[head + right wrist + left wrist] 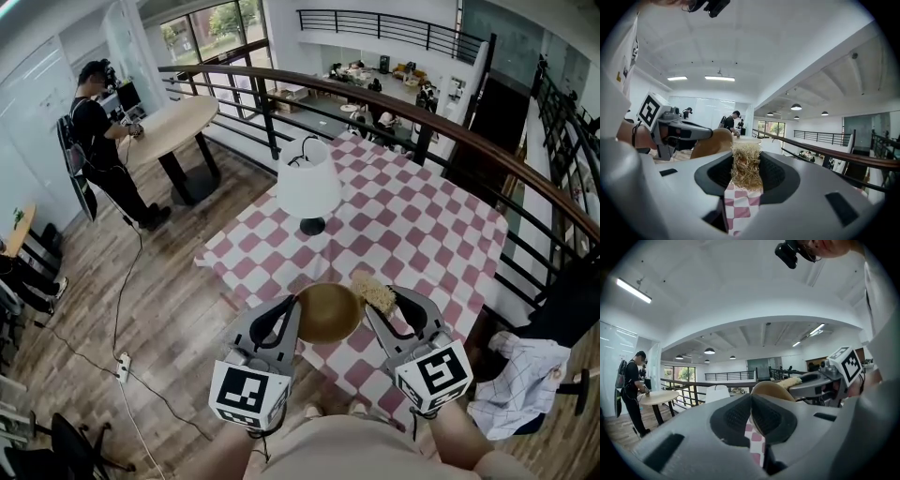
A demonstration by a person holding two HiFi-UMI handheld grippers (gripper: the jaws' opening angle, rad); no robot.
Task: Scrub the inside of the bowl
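Gripping the tilted bowl (328, 315) by its rim, left tongs (292, 309) face right tongs (380, 306) clamping a scrubber (372, 290).

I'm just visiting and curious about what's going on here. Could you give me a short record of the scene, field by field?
Left gripper: shut on the brown bowl at its rim
Right gripper: shut on a straw-like scrubber
Scrubber position: at the bowl's right edge, contact unclear
Table cover: pink-and-white checked cloth, white lamp on it
Background: person standing at a round table
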